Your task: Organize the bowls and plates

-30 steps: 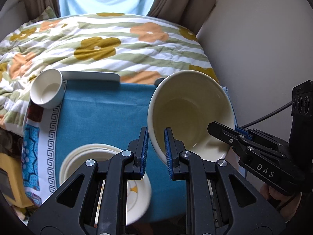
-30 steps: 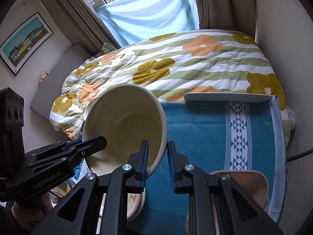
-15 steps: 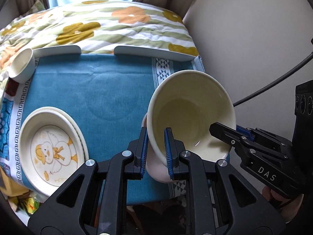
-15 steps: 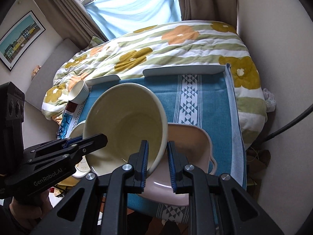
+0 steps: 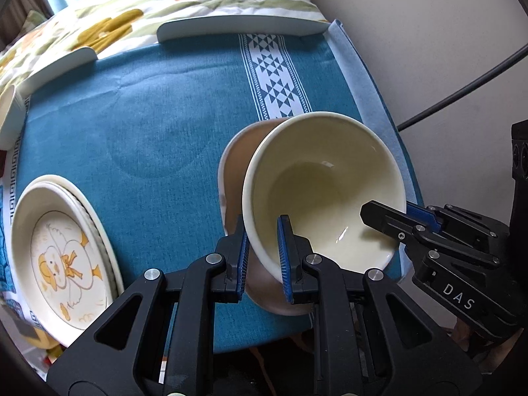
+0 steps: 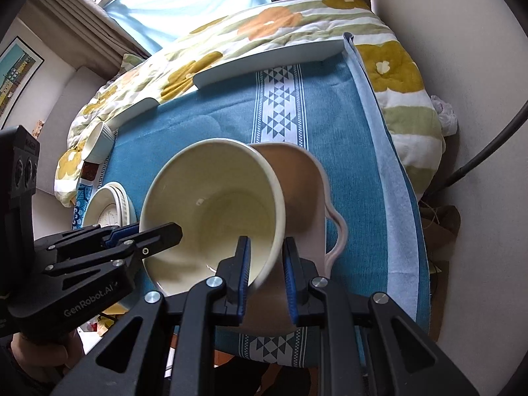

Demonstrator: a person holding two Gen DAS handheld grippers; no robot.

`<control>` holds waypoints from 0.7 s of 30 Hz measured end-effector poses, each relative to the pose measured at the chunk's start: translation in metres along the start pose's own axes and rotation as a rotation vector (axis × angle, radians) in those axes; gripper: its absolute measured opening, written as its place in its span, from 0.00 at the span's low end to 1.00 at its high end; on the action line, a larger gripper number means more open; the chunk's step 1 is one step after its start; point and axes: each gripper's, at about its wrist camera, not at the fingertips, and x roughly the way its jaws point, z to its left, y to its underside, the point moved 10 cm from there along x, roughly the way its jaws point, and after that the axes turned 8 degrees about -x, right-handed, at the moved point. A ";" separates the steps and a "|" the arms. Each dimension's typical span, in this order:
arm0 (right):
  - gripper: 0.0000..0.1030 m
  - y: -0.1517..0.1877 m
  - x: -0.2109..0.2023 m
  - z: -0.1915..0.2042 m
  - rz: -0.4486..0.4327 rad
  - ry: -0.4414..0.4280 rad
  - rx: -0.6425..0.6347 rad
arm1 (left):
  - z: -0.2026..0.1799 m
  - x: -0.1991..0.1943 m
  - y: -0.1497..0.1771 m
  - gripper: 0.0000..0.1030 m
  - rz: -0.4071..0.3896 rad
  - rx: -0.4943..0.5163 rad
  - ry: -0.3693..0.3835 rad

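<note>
- While I've got this cream bowl (image 5: 325, 191) pinched by its rim from both sides, the big worry is that it's tipped hard, mouth facing back at me, so a thin grip on a glossy wall could let it swing or slide out.
- If one side lets go before the other, I reckon it drops rim-first onto the pink dish (image 6: 305, 181) right under it and clacks or chips something.
- Setting it down crooked is the other risk: the pink dish has a side handle (image 6: 336, 234), and a tilted bowl could rock instead of nesting.
- Left gripper (image 5: 262, 257): jaws pressed onto the bowl's near left rim, one blue pad inside, one outside.
- Right gripper (image 6: 265, 272): same deal on the opposite rim, clamped across the wall.
- So the bowl hangs between the two grippers, just above the pink dish; can't tell if it's touching it yet.
- The pink dish sits on the right part of the blue tablecloth (image 5: 158, 125), near the front edge.
- Well off to the left there's the duck plate (image 5: 59, 260) stacked on another plate, and a small white cup (image 6: 97, 138) at the far left corner.
- Beyond the table it's just the flowery duvet (image 6: 264, 23).
</note>
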 end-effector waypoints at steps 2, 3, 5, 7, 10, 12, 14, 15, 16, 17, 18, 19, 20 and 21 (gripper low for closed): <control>0.17 0.001 0.003 -0.002 0.007 0.004 0.003 | 0.000 0.007 0.000 0.14 0.009 0.015 -0.012; 0.17 0.001 0.004 -0.003 0.010 0.008 0.003 | 0.000 0.009 0.000 0.14 0.012 0.021 -0.015; 0.17 0.002 0.007 -0.005 0.014 0.019 0.000 | -0.001 0.014 -0.001 0.14 0.017 0.038 -0.024; 0.17 0.003 0.009 -0.006 0.019 0.033 -0.002 | -0.002 0.017 -0.003 0.14 0.016 0.063 -0.044; 0.17 0.005 0.012 -0.009 0.026 0.036 -0.003 | -0.002 0.020 -0.005 0.14 0.015 0.083 -0.060; 0.17 0.008 0.013 -0.010 0.029 0.034 -0.001 | -0.002 0.022 -0.006 0.14 0.019 0.090 -0.070; 0.17 0.009 0.014 -0.010 0.031 0.035 0.000 | -0.002 0.024 -0.006 0.14 0.019 0.099 -0.082; 0.17 0.010 0.013 -0.010 0.027 0.033 0.001 | -0.003 0.025 -0.007 0.14 0.018 0.104 -0.085; 0.17 0.010 0.012 -0.011 0.025 0.034 0.001 | -0.003 0.026 -0.007 0.14 0.020 0.107 -0.087; 0.17 0.010 0.012 -0.010 0.027 0.035 0.000 | -0.003 0.027 -0.006 0.14 0.021 0.110 -0.091; 0.17 0.011 0.012 -0.010 0.028 0.034 0.002 | -0.003 0.027 -0.006 0.14 0.021 0.113 -0.095; 0.17 0.011 0.013 -0.010 0.029 0.032 0.003 | -0.003 0.027 -0.006 0.14 0.021 0.115 -0.097; 0.17 0.012 0.013 -0.010 0.032 0.031 0.002 | -0.002 0.027 -0.005 0.14 0.021 0.115 -0.098; 0.17 0.013 0.013 -0.010 0.033 0.031 0.001 | -0.002 0.027 -0.004 0.14 0.020 0.114 -0.099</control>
